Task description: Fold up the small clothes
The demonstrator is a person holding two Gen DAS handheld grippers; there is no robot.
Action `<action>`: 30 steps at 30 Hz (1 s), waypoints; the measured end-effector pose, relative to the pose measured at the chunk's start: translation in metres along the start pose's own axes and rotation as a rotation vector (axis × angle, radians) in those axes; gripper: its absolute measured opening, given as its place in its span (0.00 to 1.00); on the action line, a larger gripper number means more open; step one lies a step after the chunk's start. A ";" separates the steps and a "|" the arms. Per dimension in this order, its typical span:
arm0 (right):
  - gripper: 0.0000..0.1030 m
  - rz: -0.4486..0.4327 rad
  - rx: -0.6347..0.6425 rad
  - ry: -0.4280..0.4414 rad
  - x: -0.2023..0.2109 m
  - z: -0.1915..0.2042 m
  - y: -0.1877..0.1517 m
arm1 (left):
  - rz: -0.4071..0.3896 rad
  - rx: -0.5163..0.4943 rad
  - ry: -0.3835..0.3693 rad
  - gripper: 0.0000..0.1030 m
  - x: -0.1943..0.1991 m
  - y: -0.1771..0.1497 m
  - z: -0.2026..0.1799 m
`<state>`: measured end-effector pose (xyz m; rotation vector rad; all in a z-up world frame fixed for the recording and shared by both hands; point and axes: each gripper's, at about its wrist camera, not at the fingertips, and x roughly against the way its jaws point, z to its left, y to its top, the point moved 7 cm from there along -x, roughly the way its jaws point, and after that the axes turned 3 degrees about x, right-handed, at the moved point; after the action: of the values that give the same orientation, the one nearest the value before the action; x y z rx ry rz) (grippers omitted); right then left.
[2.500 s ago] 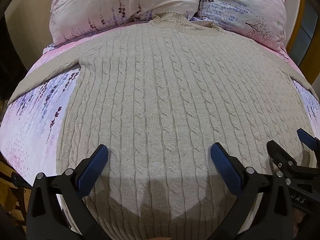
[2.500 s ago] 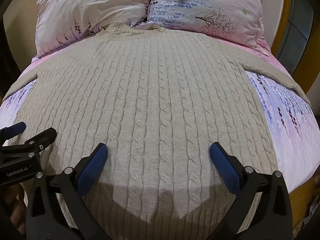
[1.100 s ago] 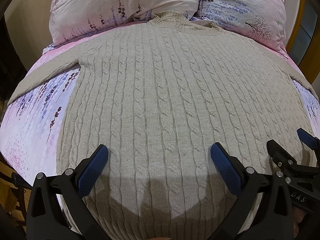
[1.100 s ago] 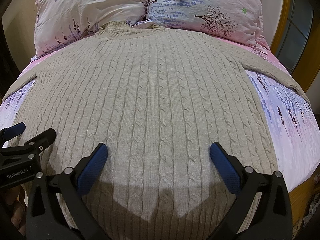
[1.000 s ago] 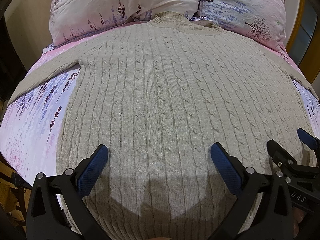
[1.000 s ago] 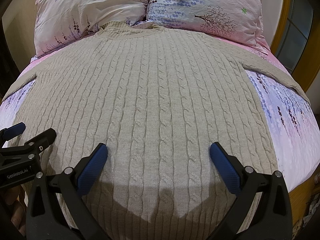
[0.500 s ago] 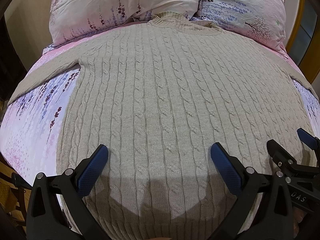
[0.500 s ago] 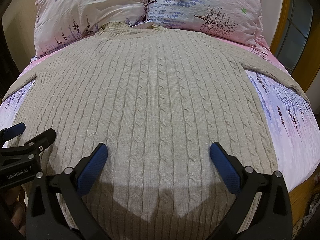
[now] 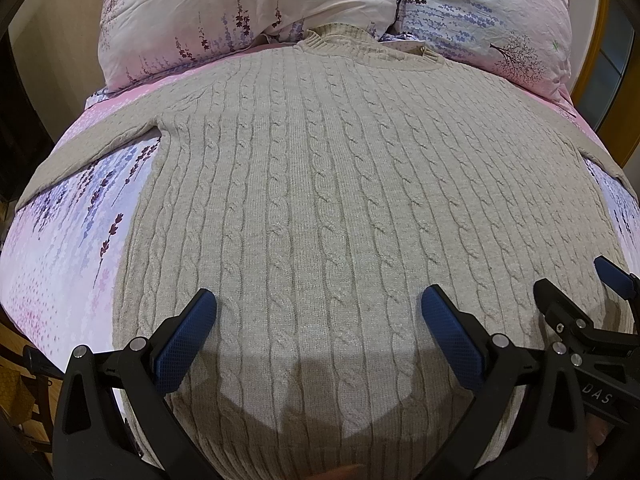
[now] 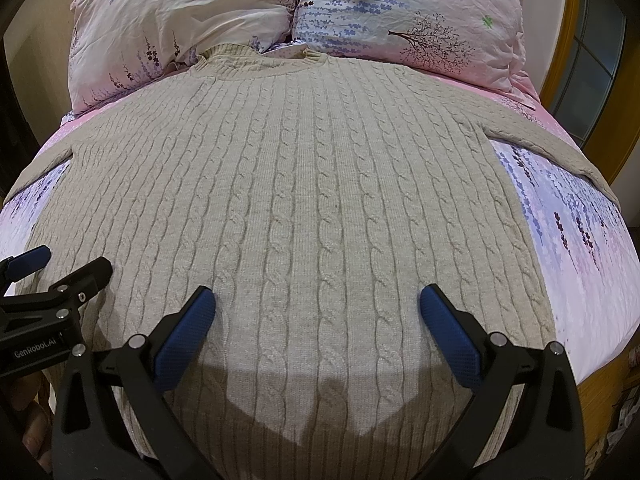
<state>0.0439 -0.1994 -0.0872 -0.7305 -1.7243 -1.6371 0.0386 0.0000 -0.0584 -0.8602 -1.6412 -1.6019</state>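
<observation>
A beige cable-knit sweater [image 9: 340, 184] lies flat and face up on the bed, collar toward the pillows and both sleeves spread sideways; it also shows in the right wrist view [image 10: 304, 200]. My left gripper [image 9: 318, 328] is open and empty, hovering over the sweater's lower left part near the hem. My right gripper [image 10: 316, 326] is open and empty over the lower right part. Each gripper shows at the edge of the other's view: the right one [image 9: 576, 300] and the left one [image 10: 60, 268].
Two floral pillows [image 9: 248, 12] [image 10: 408, 12] lie beyond the collar. The pink and lilac floral bedsheet [image 10: 580, 248] shows on both sides of the sweater. A wooden door frame with glass [image 10: 576, 60] stands at the right.
</observation>
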 end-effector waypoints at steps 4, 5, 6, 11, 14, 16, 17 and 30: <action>0.98 0.000 0.000 0.000 0.000 0.000 0.000 | 0.000 0.000 0.000 0.99 0.000 0.000 0.000; 0.98 0.000 0.000 0.000 0.000 0.000 0.000 | 0.000 0.000 0.000 0.99 0.000 0.000 0.000; 0.98 0.000 0.001 0.000 0.001 0.001 0.000 | 0.000 0.000 0.000 0.99 0.000 0.000 0.000; 0.98 -0.004 0.006 0.006 0.003 0.003 -0.002 | 0.001 0.000 0.000 0.99 0.000 0.000 0.000; 0.98 -0.005 0.010 0.011 0.000 0.000 0.001 | 0.010 -0.002 -0.001 0.99 0.000 0.000 0.000; 0.98 -0.004 0.011 0.013 -0.001 -0.001 0.002 | 0.016 -0.003 -0.001 0.99 -0.001 0.003 -0.001; 0.98 -0.003 0.013 0.014 -0.001 -0.001 0.003 | 0.018 -0.003 -0.001 0.99 -0.002 0.003 -0.001; 0.98 -0.030 0.088 0.081 0.000 -0.001 0.003 | 0.021 -0.012 -0.001 0.99 -0.003 0.003 -0.002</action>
<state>0.0463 -0.2004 -0.0858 -0.5918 -1.7454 -1.5787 0.0425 -0.0017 -0.0594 -0.8822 -1.6199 -1.5983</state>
